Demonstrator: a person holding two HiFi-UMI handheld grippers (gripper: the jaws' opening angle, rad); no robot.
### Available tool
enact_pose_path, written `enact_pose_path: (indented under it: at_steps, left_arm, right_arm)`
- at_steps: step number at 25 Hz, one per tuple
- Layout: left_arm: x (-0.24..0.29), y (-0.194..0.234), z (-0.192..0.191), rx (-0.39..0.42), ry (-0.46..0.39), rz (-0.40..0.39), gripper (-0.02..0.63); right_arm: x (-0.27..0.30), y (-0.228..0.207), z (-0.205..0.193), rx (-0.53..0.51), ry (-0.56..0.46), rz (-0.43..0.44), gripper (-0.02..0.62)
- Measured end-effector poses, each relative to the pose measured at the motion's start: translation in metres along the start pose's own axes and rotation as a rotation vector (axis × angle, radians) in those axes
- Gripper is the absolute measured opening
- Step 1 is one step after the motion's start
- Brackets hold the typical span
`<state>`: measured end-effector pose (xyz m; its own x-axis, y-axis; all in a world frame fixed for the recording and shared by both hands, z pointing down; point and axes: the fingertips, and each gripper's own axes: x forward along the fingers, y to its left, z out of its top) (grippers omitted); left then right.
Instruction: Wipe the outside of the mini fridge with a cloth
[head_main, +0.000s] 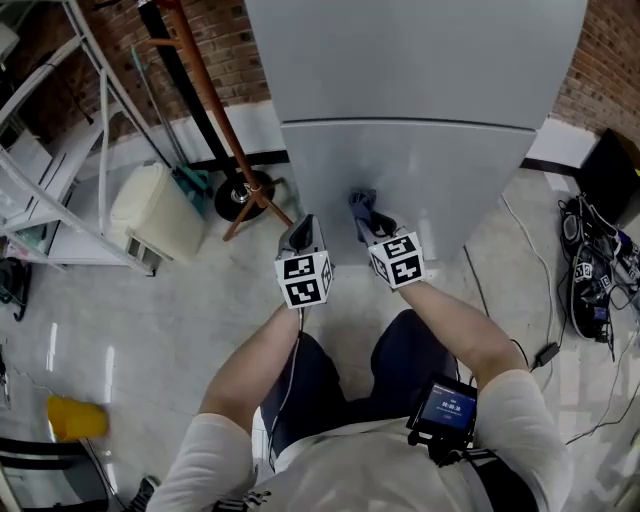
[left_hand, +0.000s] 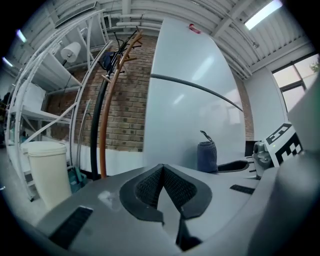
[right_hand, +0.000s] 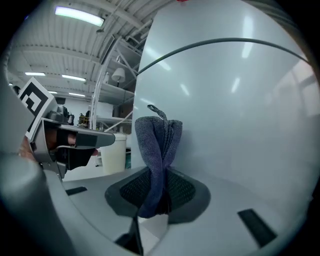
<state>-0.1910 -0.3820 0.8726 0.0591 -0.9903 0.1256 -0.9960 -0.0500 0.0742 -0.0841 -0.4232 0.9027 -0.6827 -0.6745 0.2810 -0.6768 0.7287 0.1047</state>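
The pale grey mini fridge (head_main: 420, 110) stands in front of me, with a dark seam between its two doors (right_hand: 215, 45). My right gripper (head_main: 368, 222) is shut on a folded blue-grey cloth (right_hand: 157, 150), which stands up from the jaws right by the lower door; contact is unclear. The cloth (head_main: 364, 210) shows at the lower door in the head view. My left gripper (head_main: 300, 232) is shut on nothing, just left of the right one, near the fridge's (left_hand: 190, 100) left edge. The cloth (left_hand: 207, 156) also shows in the left gripper view.
A wooden coat stand (head_main: 215, 110) with a round dark base (head_main: 244, 196) stands left of the fridge. A cream bin (head_main: 155, 212) lies beside white metal shelving (head_main: 60, 150). Cables and gear (head_main: 595, 270) lie on the floor at right. A yellow object (head_main: 75, 418) sits lower left.
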Motion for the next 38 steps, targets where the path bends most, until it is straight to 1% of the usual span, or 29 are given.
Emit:
enact_pose_path:
  at_steps: [5, 10, 14, 19, 22, 27, 32, 38]
  left_arm:
    - [-0.019, 0.051, -0.017, -0.013, 0.020, 0.073, 0.003]
    - [-0.039, 0.084, -0.029, -0.009, 0.040, 0.126, 0.003]
    - [-0.049, 0.093, -0.038, -0.004, 0.055, 0.137, 0.003]
    - [-0.047, 0.093, -0.041, 0.017, 0.059, 0.135, 0.003]
    - [-0.041, 0.085, -0.041, 0.020, 0.060, 0.125, 0.003]
    - [-0.028, 0.057, -0.043, 0.032, 0.065, 0.080, 0.004]
    - [-0.015, 0.021, -0.041, 0.045, 0.062, 0.031, 0.003]
    - [0.006, -0.031, -0.046, 0.062, 0.071, -0.048, 0.003]
  right_arm:
    - [0.039, 0.049, -0.002, -0.016, 0.014, 0.075, 0.089]
    - [0.074, 0.082, -0.008, -0.033, 0.028, 0.109, 0.089]
    - [0.094, 0.088, -0.019, -0.026, 0.050, 0.102, 0.089]
    - [0.096, 0.089, -0.018, -0.024, 0.036, 0.103, 0.089]
    - [0.090, 0.082, -0.020, -0.029, 0.035, 0.098, 0.089]
    - [0.070, 0.056, -0.030, -0.017, 0.042, 0.062, 0.089]
    - [0.043, 0.022, -0.039, -0.008, 0.043, 0.020, 0.089]
    - [0.006, -0.033, -0.057, 0.022, 0.050, -0.066, 0.089]
